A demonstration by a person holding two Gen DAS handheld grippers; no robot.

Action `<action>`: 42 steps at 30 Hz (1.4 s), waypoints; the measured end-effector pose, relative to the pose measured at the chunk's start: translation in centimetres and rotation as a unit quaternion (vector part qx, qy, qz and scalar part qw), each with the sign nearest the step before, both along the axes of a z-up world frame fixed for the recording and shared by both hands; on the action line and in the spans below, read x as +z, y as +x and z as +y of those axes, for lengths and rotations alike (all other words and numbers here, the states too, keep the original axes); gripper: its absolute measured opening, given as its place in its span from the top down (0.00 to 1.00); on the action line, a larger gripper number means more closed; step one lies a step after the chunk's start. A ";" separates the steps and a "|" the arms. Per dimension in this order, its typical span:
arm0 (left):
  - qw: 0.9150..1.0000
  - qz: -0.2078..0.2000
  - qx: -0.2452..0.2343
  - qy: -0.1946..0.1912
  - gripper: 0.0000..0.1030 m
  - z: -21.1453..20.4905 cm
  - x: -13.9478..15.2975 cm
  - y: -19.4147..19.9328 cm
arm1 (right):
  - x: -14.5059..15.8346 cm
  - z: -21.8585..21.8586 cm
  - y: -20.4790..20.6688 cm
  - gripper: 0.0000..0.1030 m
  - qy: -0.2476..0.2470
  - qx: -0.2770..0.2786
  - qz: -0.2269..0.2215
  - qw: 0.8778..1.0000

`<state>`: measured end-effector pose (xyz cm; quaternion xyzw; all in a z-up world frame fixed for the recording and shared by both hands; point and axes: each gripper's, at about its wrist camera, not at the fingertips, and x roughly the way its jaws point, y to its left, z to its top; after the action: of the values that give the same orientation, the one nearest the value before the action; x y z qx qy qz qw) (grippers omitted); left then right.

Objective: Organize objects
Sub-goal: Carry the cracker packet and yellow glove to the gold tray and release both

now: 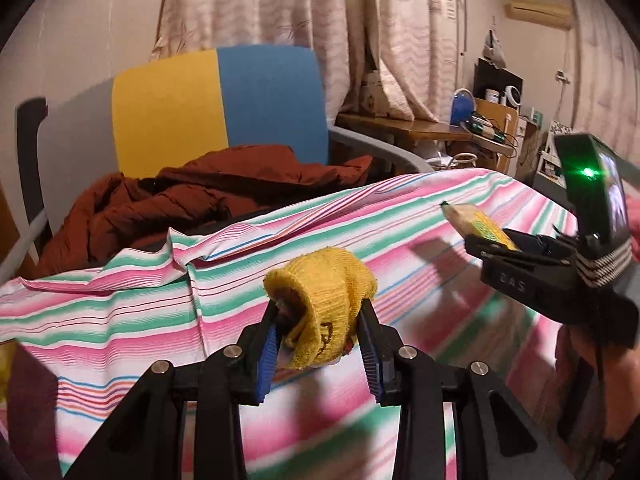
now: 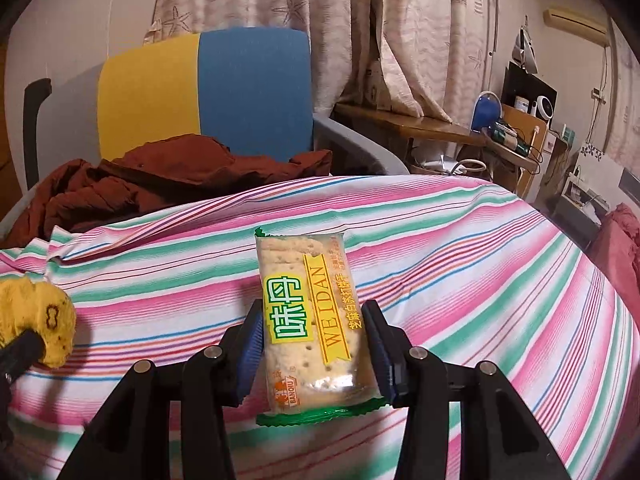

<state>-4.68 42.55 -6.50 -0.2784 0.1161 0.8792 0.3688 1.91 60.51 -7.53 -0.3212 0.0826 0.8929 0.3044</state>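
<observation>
1. Yellow knitted fabric, ribbed and rolled into a soft bundle (image 1: 320,300), sat pinched between the blue ridged pads of the left gripper (image 1: 320,344); the jaws were drawn close together and pressed into its sides, and dark stitched marks showed on the knit.
2. Clear crinkly plastic wrapped a flat, oblong cracker packet (image 2: 310,320) with green serrated end seals and a yellow-and-green label; it stood lengthwise between the pads of the right gripper (image 2: 316,344), whose jaws were partly closed and clamped against its long edges.
3. In the left wrist view the right gripper (image 1: 492,240) appeared at the right, black and angular, with the packet's pointed end (image 1: 476,220) jutting toward the left.
4. In the right wrist view the yellow bundle (image 2: 36,320) showed at the near left edge, well apart from the packet.
5. Both items hung above a smooth striped cloth (image 2: 480,260) in pink, green and white, wrinkled at its far left.
6. Beyond it lay a quilted rust-brown jacket (image 1: 180,200) on a chair (image 1: 216,100) with a yellow and blue padded back, with pale patterned curtains (image 2: 360,20) behind.
</observation>
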 end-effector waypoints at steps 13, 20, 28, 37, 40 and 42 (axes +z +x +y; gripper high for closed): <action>1.000 0.008 0.004 0.009 0.64 -4.7 0.6 3.3 | 1.2 -5.9 2.5 0.54 -0.025 0.040 0.008 0.999; 1.000 -0.004 0.016 0.013 0.64 -8.4 0.4 4.7 | 1.5 -10.1 4.1 0.54 -0.071 0.072 0.023 0.995; 0.999 -0.030 0.030 0.020 0.64 -13.0 0.6 6.2 | 2.5 -15.5 5.2 0.54 -0.105 0.111 0.044 0.987; 0.995 -0.050 0.059 0.067 0.64 -19.6 2.6 7.7 | 4.6 -21.1 5.0 0.54 -0.117 0.162 0.060 0.978; 0.992 -0.056 0.075 0.084 0.64 -22.0 3.2 7.8 | 5.3 -22.9 4.6 0.54 -0.121 0.182 0.063 0.974; 0.990 -0.061 0.084 0.094 0.64 -23.3 3.5 7.7 | 5.8 -24.3 4.3 0.54 -0.122 0.197 0.065 0.971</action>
<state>3.07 19.23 -2.99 -0.3045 -0.0132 0.8955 0.3242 6.20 36.21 -1.72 -0.3072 0.1454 0.9375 0.0747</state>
